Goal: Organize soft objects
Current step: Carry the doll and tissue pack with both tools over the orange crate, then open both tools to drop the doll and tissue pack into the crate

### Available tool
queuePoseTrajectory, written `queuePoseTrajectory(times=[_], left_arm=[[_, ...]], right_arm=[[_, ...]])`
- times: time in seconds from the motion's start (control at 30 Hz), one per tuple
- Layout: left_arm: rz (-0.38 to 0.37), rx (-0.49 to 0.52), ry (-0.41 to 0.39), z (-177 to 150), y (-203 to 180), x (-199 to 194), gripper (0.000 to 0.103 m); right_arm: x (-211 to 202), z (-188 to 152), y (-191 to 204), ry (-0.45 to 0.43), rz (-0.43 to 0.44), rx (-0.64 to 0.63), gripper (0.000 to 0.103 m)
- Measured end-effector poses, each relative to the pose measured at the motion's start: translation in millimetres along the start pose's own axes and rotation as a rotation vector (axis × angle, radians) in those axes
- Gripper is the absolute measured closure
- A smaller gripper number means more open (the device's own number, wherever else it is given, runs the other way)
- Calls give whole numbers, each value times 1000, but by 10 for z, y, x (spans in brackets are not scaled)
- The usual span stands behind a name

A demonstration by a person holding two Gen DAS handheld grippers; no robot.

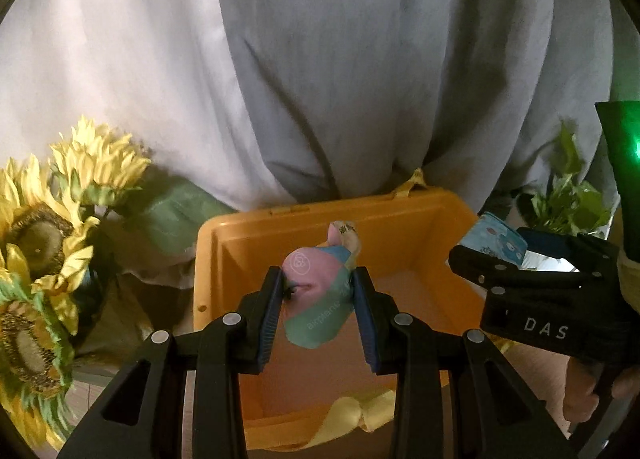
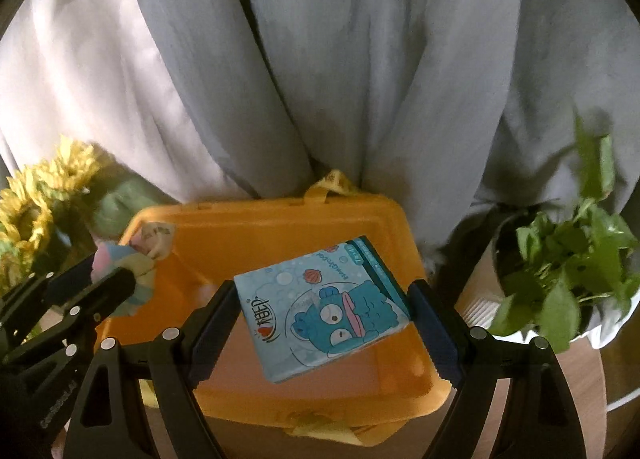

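Note:
My left gripper [image 1: 318, 291] is shut on a rolled pink, green and blue sock bundle [image 1: 316, 299] and holds it above the orange bin [image 1: 240, 243]. My right gripper [image 2: 324, 319] is shut on a light blue tissue pack [image 2: 324, 307] with a blue cartoon fish, held tilted over the same orange bin [image 2: 248, 231]. In the left wrist view the right gripper [image 1: 520, 279] shows at the right with the tissue pack [image 1: 496, 243]. In the right wrist view the left gripper [image 2: 100, 283] shows at the left with the sock bundle [image 2: 136, 259].
Yellow sunflowers [image 1: 48, 227] stand left of the bin, also in the right wrist view [image 2: 36, 195]. A potted green plant [image 2: 568, 271] stands to the right on a wooden surface. Grey and white curtains [image 1: 320, 59] hang behind. Yellow straps [image 2: 332, 181] hang on the bin.

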State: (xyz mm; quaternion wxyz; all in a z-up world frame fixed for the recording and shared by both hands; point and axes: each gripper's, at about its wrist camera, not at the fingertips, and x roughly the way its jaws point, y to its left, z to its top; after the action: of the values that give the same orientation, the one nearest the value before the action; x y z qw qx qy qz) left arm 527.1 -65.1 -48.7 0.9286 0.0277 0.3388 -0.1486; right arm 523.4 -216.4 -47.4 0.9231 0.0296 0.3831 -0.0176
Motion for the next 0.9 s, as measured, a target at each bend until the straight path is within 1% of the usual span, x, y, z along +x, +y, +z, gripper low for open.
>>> queuePoseTrajectory(times=[0.17, 0.27, 0.33, 0.37, 0.43, 0.5, 0.57, 0.67, 0.73, 0.9], left_arm=[[6, 3, 64, -16, 16, 163, 68], [17, 12, 83, -35, 23, 210, 66], [20, 16, 95, -41, 17, 237, 55], [23, 12, 97, -43, 19, 239, 46], [37, 14, 85, -46, 20, 217, 44], [49, 18, 83, -42, 12, 199, 35], [55, 16, 76, -40, 13, 162, 34], [65, 20, 64, -34, 11, 103, 27], [77, 21, 55, -30, 16, 78, 27], [79, -6, 53, -20, 69, 19, 26]], right_arm=[[210, -7, -33, 71, 7, -7, 17], [315, -24, -40, 112, 16, -4, 17], [365, -34, -42, 132, 26, 0, 17], [393, -37, -50, 139, 32, 6, 17], [424, -41, -79, 154, 48, 28, 17], [438, -47, -105, 159, 53, 46, 16], [438, -49, -121, 170, 53, 63, 16], [432, -55, -137, 175, 58, 80, 15], [423, -48, -129, 171, 63, 77, 11], [325, -15, -131, 139, 54, 63, 11]])
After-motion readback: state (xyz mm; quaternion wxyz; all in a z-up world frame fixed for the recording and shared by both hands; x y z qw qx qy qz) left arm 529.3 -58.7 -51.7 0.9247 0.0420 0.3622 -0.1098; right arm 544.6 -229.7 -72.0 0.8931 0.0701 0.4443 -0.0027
